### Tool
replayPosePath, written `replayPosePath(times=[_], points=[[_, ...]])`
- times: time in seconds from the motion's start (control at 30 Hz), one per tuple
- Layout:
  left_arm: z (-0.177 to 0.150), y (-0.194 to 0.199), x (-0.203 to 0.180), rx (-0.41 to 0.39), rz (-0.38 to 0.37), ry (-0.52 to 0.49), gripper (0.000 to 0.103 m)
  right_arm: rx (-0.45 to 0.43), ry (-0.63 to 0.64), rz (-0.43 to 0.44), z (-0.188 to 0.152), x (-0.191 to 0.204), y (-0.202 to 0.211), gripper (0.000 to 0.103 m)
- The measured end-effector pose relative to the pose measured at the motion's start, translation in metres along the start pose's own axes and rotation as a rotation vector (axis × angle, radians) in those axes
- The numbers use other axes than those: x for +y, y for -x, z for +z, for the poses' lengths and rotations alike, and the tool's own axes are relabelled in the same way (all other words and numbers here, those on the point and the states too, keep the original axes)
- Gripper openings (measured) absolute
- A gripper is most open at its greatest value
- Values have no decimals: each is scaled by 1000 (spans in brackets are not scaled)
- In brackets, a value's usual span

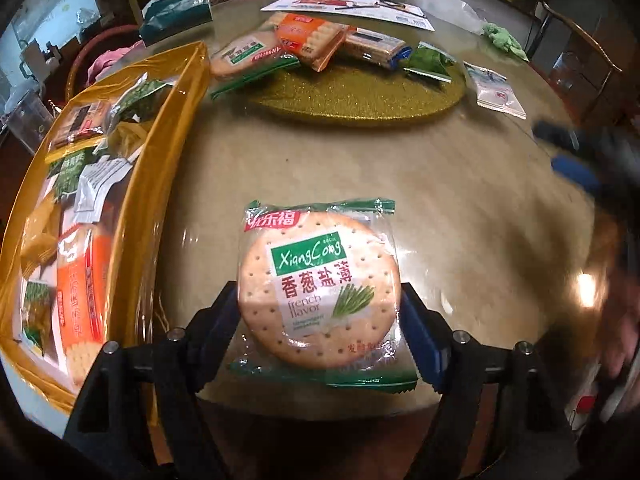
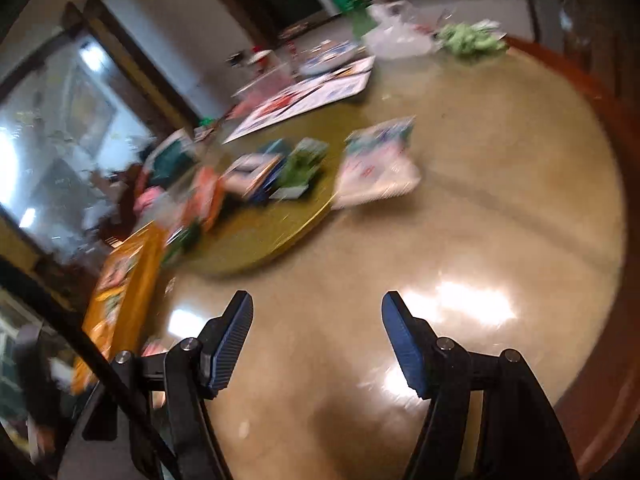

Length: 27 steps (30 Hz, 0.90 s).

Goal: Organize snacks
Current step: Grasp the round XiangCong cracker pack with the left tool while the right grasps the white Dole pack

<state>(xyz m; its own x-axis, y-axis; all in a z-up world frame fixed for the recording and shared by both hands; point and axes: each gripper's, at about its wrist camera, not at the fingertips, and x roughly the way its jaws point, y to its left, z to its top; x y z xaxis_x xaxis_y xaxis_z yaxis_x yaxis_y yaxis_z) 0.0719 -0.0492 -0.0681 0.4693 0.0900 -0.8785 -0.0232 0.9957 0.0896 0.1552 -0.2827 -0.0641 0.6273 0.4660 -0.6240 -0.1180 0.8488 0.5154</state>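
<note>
**Round cracker pack sits between the left fingers**

The beige table (image 1: 400,168) fills both views. Beyond the left gripper's (image 1: 320,312) fingers and off to their left stands the orange gift tray (image 1: 168,128), loaded with snack packets. Straight ahead, well past the fingertips, more packets lie on a gold glitter mat (image 1: 360,100). The scallion cracker pack (image 1: 318,284) lies between the left pads, both edges touching them. The right gripper (image 2: 318,340) hovers with fingers apart, nothing between them.

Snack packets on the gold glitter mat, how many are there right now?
4 on the gold mat: green-trimmed cracker pack at its left, orange pack overlapping it, blue-ended pack, small green packet at right. Others may hide beneath.
</note>
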Motion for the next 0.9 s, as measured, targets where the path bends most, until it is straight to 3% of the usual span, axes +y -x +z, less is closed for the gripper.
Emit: replayPosePath(times=[0.13, 0.2, 0.37, 0.47, 0.57, 0.63, 0.9], points=[[3, 1, 0, -7, -6, 1, 77, 15, -21, -107, 44, -15, -23, 69], [3, -1, -2, -16, -7, -3, 77, 60, -48, -109, 60, -21, -42, 69], [-5, 3, 3, -21, -21, -22, 77, 52, -59, -175, 81, -22, -70, 70], [-8, 3, 3, -32, -29, -41, 78, 77, 5, -246, 83, -7, -79, 71], [-8, 3, 5, -34, -31, -39, 77, 62, 126, -369, 76, 11, -91, 70], [-10, 4, 6, -39, -34, -38, 77, 59, 178, -428, 71, 18, -92, 65], [-18, 7, 6, -86, -29, -45, 78, 34, 144, -401, 34, 8, -56, 63]])
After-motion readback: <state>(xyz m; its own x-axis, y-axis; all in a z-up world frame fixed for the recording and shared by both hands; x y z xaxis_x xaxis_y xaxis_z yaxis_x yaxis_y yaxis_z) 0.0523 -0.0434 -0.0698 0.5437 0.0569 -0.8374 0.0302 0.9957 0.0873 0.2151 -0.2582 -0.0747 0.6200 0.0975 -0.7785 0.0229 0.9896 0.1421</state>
